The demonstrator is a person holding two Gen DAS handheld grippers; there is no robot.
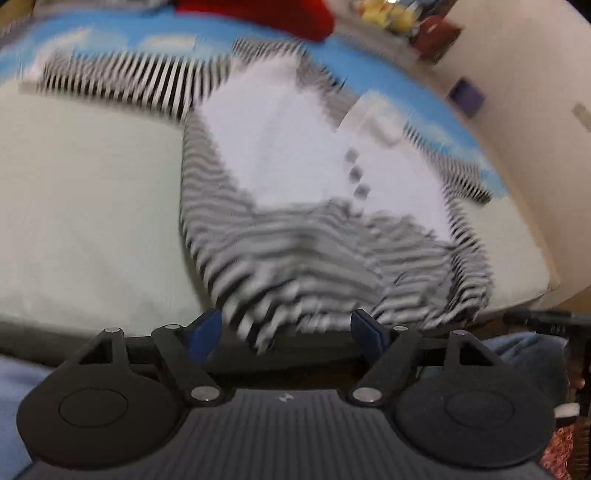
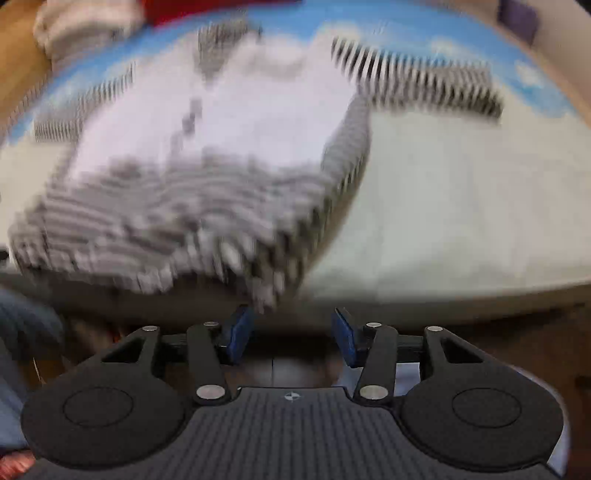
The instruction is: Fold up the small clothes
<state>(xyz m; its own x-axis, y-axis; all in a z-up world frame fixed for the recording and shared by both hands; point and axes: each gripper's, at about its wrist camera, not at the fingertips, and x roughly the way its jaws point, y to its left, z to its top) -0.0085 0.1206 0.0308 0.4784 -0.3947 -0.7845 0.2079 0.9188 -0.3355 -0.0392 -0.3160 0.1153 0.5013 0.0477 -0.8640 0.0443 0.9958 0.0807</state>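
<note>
**Listener:** Left wrist view first, please. What is the biggest thing there?

**Me:** A bed [image 1: 85,206] with a pale sheet fills most of the frame, and a blue cloud-print cover [image 1: 417,99] runs along its far side. I use the bed because it gives the garment a wide, flat place to lie.

**Listener:** And the garment?

**Me:** It is a small striped top [image 1: 295,240] with a white front panel, spread out in the middle of the bed. Its sleeves reach out to either side near the blue cover. The near hem is bunched and hangs toward me at the bed's edge, which reads as a fold only started. Everything is smeared by motion.

**Listener:** Are you holding it?

**Me:** No, as far as I can judge. My left tool [image 1: 290,328] has its blue pads well apart, with the hem just in front of them but not pinched. In the right wrist view, my right tool [image 2: 293,332] also stands parted, about halfway, with nothing pressed between its pads. The top [image 2: 207,166] lies up and to the left of it.

**Listener:** Anything small?

**Me:** A red cloth [image 1: 266,14] at the far edge, beyond the top.
</note>
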